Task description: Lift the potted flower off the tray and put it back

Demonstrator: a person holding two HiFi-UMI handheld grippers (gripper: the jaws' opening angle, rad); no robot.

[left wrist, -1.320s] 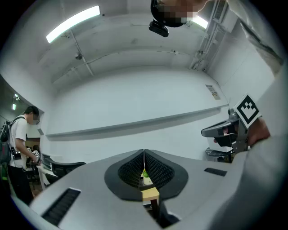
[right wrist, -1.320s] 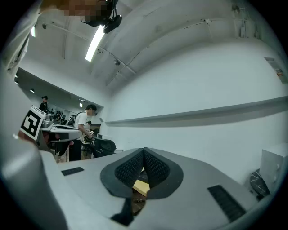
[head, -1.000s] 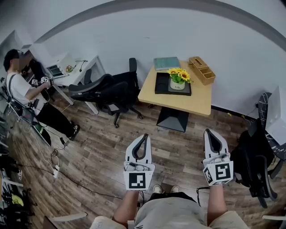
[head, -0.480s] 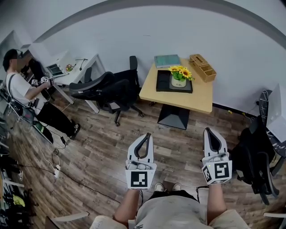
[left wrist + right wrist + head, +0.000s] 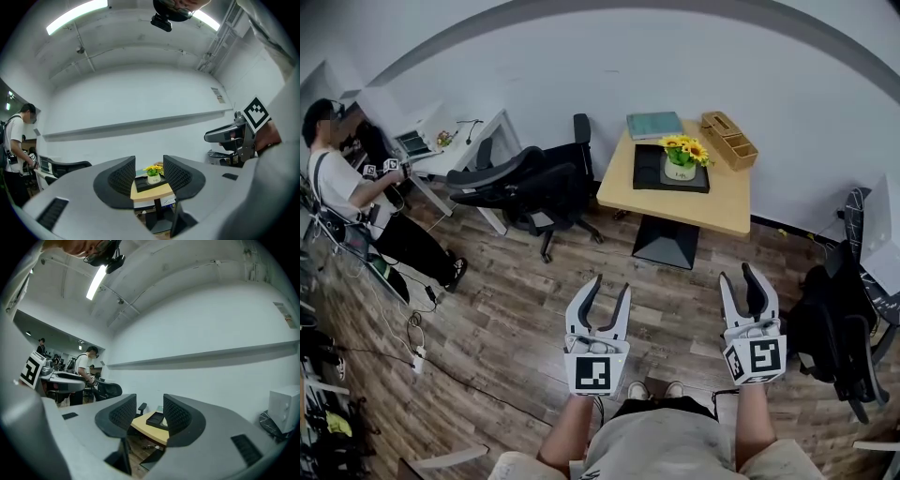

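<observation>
both tongs are empty and well short of the work. the left tongs (image 5: 610, 286) and the right tongs (image 5: 737, 275) have just been opening and now stand with their jaws partly apart, nothing between them but air, held level over the wooden floor (image 5: 497, 319).

the potted flower (image 5: 682, 161) stands upright on the dark tray (image 5: 649, 169), a little toward the tray's 3 o'clock side, on the small table (image 5: 712, 211) far off at about 12 to 1 o'clock from the tongs. a book (image 5: 654, 125) lies at the tray's 11 o'clock, a wooden box (image 5: 727, 141) at its 1 o'clock.

the pot looks small, white and smooth, so likely light and stiff but a bit slippery. the yellow blooms and leaves on top are soft and give no hold, and would crush. the best place to grip is probably the pot's wall, below the rim, one jaw on each side, kept upright so it does not tip. the tray is loose and may shift if the pot drags.
</observation>
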